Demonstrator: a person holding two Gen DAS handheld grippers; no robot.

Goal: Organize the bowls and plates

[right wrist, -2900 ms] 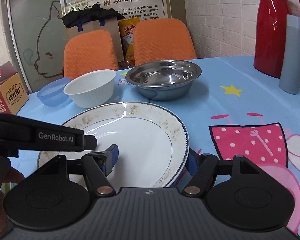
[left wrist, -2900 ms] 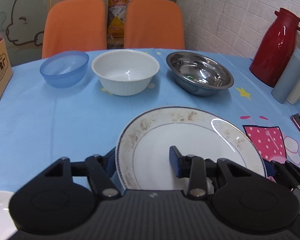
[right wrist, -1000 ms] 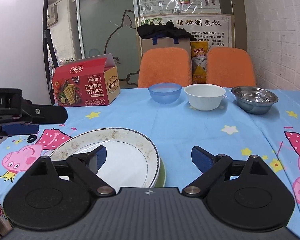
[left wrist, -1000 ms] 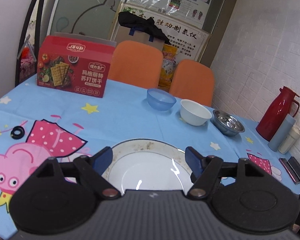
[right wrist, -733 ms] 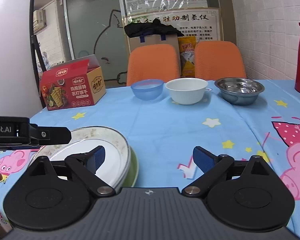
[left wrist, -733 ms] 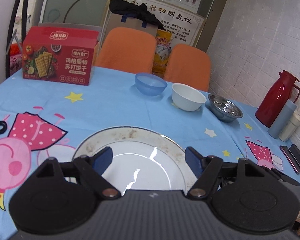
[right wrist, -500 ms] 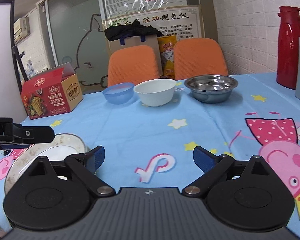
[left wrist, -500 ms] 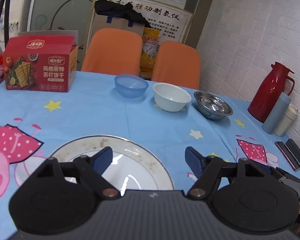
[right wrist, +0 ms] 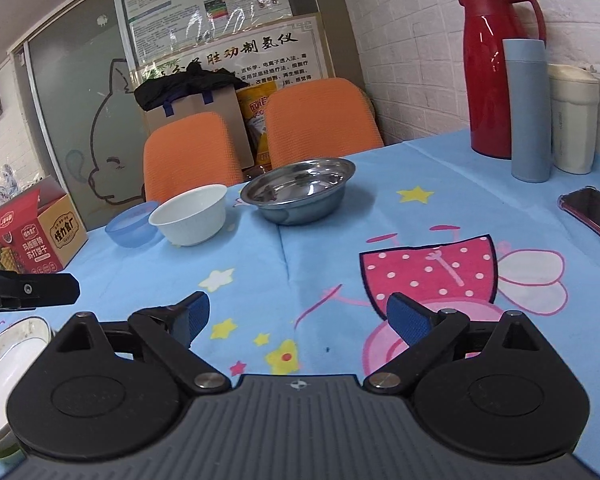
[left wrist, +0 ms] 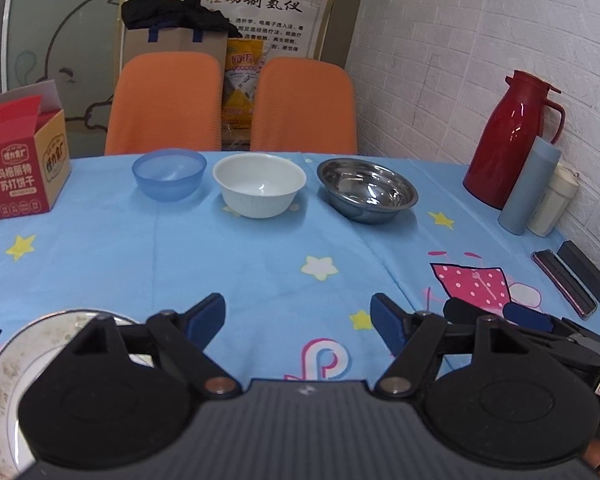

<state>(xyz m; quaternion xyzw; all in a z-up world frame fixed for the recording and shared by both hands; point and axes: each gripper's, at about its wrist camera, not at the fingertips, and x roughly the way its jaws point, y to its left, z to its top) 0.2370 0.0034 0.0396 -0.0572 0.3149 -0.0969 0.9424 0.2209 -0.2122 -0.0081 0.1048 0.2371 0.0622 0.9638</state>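
Blue cloth with stars and pink pigs covers the table [left wrist: 260,264] in a room with a white brick wall. Closest in, the left gripper [left wrist: 298,316] has its two blue tips wide apart with nothing between them, only bare cloth under them. The right gripper [right wrist: 298,314] is wide apart too, and it holds nothing. A dirty white plate [left wrist: 4,364] lies flat at the near left edge, partly hidden behind the left gripper, and it seems to sit on top of something green. Farther back, three bowls stand in a row, close together: a blue bowl [left wrist: 168,174] on the left, a white bowl [left wrist: 260,184] in the middle and a shiny metal bowl [left wrist: 366,190] on the right. A red cracker box [left wrist: 20,164] sits to the far left. A red jug [left wrist: 512,138] stands by the wall on the right. Two orange chairs [left wrist: 168,100] wait behind the table.
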